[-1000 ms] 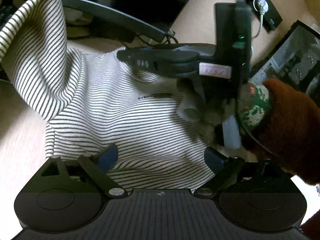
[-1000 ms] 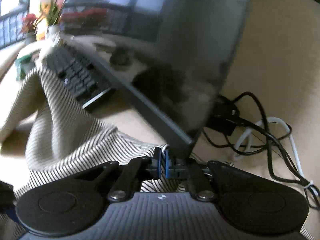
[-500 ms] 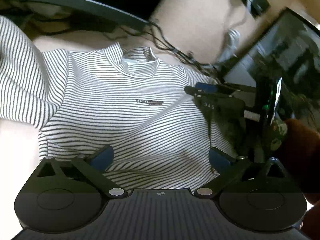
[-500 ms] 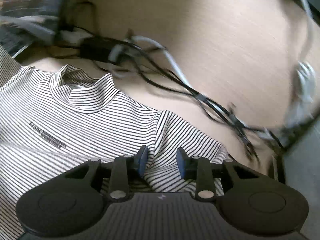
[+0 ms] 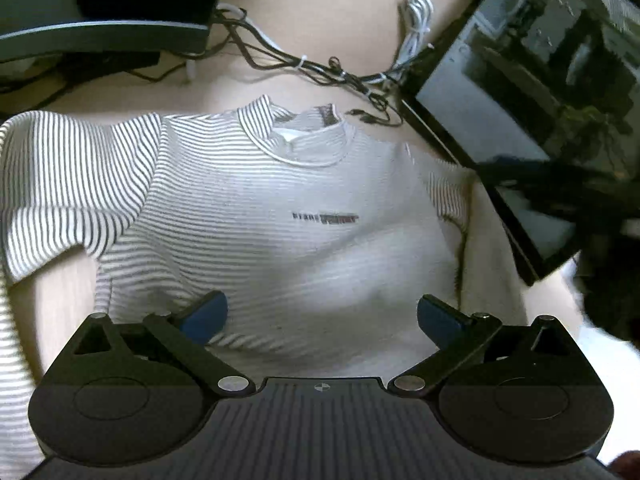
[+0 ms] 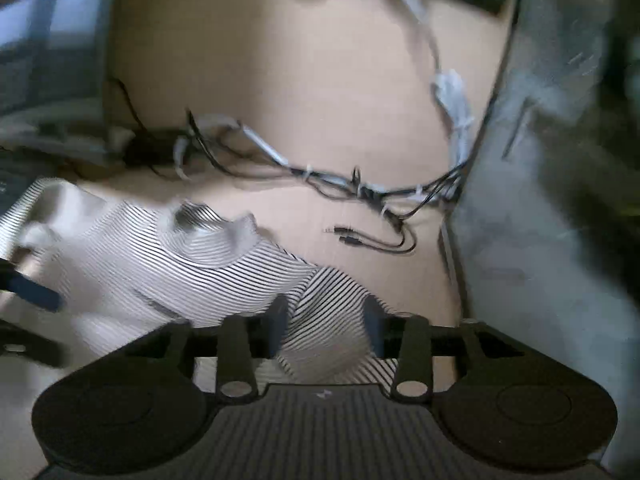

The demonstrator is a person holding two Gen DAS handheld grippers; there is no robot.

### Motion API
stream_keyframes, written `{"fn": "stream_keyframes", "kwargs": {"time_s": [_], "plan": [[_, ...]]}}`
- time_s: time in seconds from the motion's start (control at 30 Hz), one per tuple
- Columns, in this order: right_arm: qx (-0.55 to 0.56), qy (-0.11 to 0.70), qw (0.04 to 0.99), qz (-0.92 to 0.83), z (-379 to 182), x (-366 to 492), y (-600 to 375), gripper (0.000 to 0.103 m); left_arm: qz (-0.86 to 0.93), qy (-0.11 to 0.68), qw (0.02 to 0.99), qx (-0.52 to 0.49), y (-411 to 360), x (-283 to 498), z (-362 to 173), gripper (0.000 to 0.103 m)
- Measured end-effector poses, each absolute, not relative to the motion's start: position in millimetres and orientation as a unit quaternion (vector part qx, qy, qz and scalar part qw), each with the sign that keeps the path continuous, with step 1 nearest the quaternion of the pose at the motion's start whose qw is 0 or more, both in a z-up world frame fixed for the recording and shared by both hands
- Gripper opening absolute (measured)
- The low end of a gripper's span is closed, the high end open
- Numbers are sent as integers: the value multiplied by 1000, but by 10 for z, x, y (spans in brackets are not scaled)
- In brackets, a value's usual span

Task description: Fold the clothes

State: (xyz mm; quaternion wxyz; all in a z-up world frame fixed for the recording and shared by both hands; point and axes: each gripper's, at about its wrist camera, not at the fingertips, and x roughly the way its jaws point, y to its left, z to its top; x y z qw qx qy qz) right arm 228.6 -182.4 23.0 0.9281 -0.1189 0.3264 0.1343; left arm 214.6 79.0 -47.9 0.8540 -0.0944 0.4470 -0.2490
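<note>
A white T-shirt with thin black stripes (image 5: 256, 200) lies front up on the beige table, collar (image 5: 296, 140) at the far side. My left gripper (image 5: 320, 316) hovers over the shirt's lower body, wide open with nothing between its blue pads. In the right wrist view the shirt (image 6: 168, 264) is blurred by motion. My right gripper (image 6: 325, 314) is over its right sleeve (image 6: 332, 300). Its jaws are opening, and the sleeve shows in the gap untouched by the pads. The left gripper's blue pad (image 6: 36, 292) shows at that view's left edge.
A tangle of black and white cables (image 5: 320, 68) runs just beyond the collar, also the cables (image 6: 360, 188) in the right wrist view. A dark screen (image 5: 540, 100) leans at the right of the shirt. A monitor base (image 5: 104, 36) sits at the far left.
The right gripper went from shut on the shirt to open and swung to the shirt's right sleeve. The raised sleeve came down and the shirt now lies flat. The left gripper stayed open.
</note>
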Motion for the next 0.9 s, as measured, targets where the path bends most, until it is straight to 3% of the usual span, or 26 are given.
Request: {"fn": "stream_keyframes", "kwargs": {"time_s": [0.07, 0.3, 0.33, 0.4, 0.53, 0.73, 0.9], "plan": [[-118, 347, 921, 135, 261, 1937, -1861, 59, -252, 444, 856, -81, 773, 2015, -422, 103], [-176, 405, 882, 166, -302, 1089, -1451, 59, -285, 468, 830, -104, 777, 1629, -412, 103], [-194, 406, 879, 160, -369, 1075, -1403, 53, -286, 465, 833, -94, 767, 1580, -409, 103], [-196, 402, 882, 148, -330, 1066, -1417, 8, -285, 474, 825, -118, 823, 1543, -401, 103], [-124, 371, 915, 95, 220, 1275, -1748, 9, -287, 484, 810, -163, 906, 1424, -406, 103], [35, 215, 973, 73, 1700, 1738, -2099, 9, -286, 477, 810, -187, 982, 1220, -372, 103], [44, 178, 970, 161, 2150, 2059, -1595, 9, -228, 415, 866, -161, 1284, 1143, -58, 103]]}}
